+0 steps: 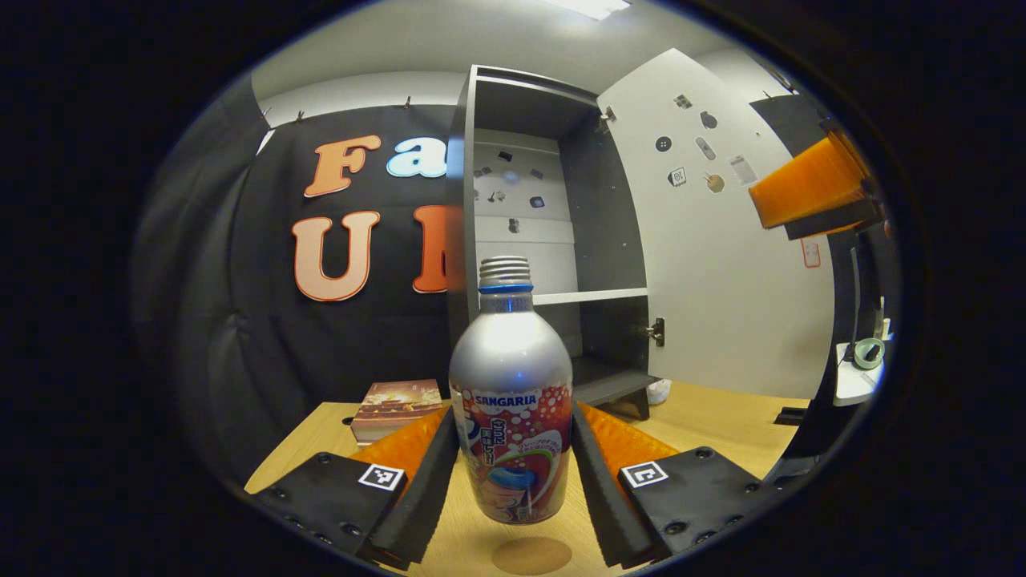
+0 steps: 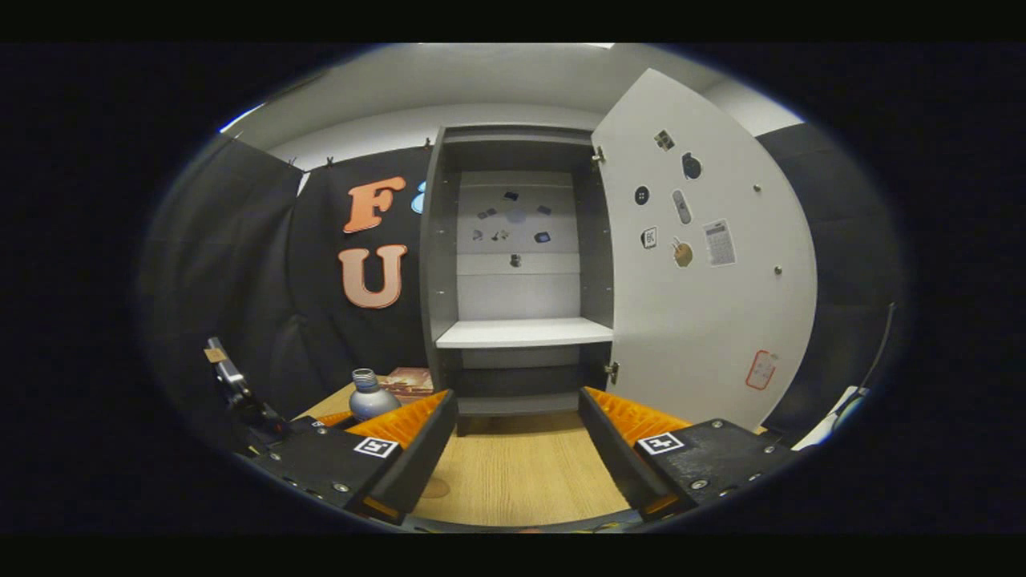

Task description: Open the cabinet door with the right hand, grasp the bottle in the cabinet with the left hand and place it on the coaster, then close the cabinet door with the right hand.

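Observation:
A silver bottle [image 1: 510, 401] with a red printed label and a screw top stands upright between the fingers of my left gripper [image 1: 513, 421], which is shut on its lower body. It hangs just above the wooden table, slightly behind a round brown coaster [image 1: 531, 554]. The grey cabinet [image 1: 561, 240] stands behind with its white door [image 1: 721, 264] swung wide open to the right. In the right gripper view my right gripper [image 2: 517, 397] is open with nothing in it, facing the cabinet [image 2: 517, 332] and the door [image 2: 705, 304]. The bottle [image 2: 370, 397] shows at its lower left.
A book [image 1: 398, 405] lies on the table left of the cabinet. The cabinet has one white shelf [image 2: 525, 331] and small stickers on its back wall and door. A white stand with a tape roll [image 1: 868, 353] sits far right. Bare wooden tabletop [image 2: 521, 473] lies before the cabinet.

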Motion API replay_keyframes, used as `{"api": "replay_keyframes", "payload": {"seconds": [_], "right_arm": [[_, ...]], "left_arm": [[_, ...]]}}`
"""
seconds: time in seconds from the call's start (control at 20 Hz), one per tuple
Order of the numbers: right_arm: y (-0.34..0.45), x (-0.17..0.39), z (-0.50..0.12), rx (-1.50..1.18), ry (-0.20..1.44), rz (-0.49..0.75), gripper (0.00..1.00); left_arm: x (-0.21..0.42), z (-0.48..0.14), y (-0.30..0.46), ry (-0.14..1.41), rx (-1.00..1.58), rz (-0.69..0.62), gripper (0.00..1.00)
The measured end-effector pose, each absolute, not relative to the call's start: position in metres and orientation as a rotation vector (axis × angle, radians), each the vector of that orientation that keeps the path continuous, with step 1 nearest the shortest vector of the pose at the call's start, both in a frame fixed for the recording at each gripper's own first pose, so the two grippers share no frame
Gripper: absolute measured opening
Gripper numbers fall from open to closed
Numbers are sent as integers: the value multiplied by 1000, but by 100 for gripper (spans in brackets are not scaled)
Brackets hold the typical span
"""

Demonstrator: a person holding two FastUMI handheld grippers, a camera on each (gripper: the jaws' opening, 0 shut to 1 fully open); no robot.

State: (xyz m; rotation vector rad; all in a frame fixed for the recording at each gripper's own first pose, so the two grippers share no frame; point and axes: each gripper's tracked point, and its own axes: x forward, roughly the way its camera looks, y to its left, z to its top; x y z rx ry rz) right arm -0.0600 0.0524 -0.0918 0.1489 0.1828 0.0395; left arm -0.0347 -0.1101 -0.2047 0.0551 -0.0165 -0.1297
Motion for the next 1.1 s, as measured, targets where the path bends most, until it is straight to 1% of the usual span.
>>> {"api": "replay_keyframes", "payload": {"seconds": [0.05, 0.1, 0.2, 0.55, 0.9, 1.1], "right_arm": [[53, -60, -95, 151, 186, 45, 93], [52, -61, -102, 153, 197, 49, 93], [50, -64, -112, 158, 219, 49, 93], [48, -68, -142, 164, 284, 43, 93], [47, -68, -151, 146, 318, 49, 93], [47, -65, -154, 157, 334, 49, 93]], "left_arm": [[-36, -214, -108, -9, 63, -116, 84], [-36, -224, -108, -2, 75, -104, 83], [-37, -241, -109, 10, 82, -91, 83], [-45, -315, -118, 118, 53, -79, 83], [-41, -343, -115, 165, 56, -70, 83], [-44, -342, -114, 158, 42, -54, 84]]}}
